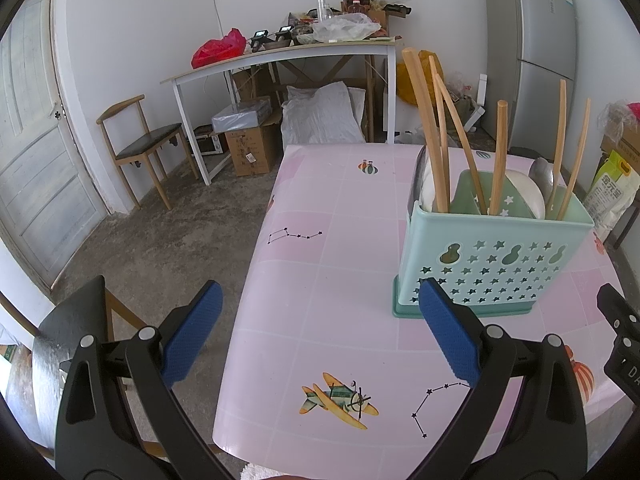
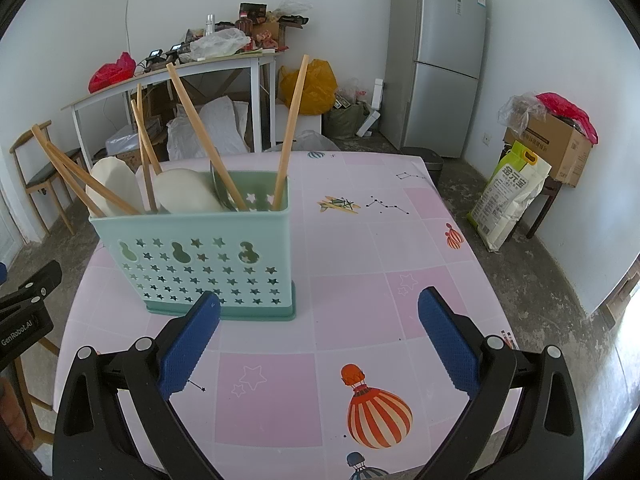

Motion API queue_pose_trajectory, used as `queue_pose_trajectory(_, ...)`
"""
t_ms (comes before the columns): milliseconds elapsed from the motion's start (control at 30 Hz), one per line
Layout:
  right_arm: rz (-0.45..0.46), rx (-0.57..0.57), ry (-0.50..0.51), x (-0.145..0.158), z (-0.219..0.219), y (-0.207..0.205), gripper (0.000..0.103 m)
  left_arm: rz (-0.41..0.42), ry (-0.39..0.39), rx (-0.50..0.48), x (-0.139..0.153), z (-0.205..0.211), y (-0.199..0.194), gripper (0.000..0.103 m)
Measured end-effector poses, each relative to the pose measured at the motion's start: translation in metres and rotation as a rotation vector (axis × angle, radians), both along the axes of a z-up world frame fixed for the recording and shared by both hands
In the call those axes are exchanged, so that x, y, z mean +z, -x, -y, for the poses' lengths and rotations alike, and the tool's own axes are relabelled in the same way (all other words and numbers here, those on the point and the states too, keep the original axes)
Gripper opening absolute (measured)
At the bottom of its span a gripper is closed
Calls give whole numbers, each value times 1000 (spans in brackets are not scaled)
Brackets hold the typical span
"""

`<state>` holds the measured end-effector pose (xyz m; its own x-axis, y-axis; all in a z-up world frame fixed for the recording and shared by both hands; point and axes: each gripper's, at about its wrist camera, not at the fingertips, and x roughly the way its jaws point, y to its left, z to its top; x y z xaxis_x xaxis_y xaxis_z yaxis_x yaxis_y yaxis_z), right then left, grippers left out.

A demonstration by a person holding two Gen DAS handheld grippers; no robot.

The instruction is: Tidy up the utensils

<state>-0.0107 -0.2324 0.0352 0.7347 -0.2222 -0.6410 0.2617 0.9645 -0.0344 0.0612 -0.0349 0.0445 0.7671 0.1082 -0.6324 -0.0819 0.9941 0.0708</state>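
Note:
A mint-green utensil holder point(image 1: 496, 256) with star cut-outs stands on the pink table point(image 1: 340, 264). It also shows in the right wrist view point(image 2: 200, 256). It holds several wooden chopsticks point(image 1: 426, 136), white spoons point(image 2: 186, 190) and a metal spoon point(image 1: 541, 174). My left gripper point(image 1: 320, 336) is open and empty, low over the table's left front, just before the holder. My right gripper point(image 2: 320, 340) is open and empty, in front of the holder's right side. Part of the other gripper point(image 2: 24, 304) shows at the left edge.
The pink table point(image 2: 360, 280) has printed planes and balloons. Behind it stand a cluttered white desk point(image 1: 288, 56), a wooden chair point(image 1: 140, 148), cardboard boxes point(image 1: 250, 148) and a grey fridge point(image 2: 440, 56). A rice bag point(image 2: 508, 196) leans at the right.

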Motion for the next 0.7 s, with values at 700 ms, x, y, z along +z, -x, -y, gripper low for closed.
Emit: queue_pose_trajectory(700, 0, 0, -1, 0, 1, 0, 96, -4, 1, -4, 1, 2, 0, 95)
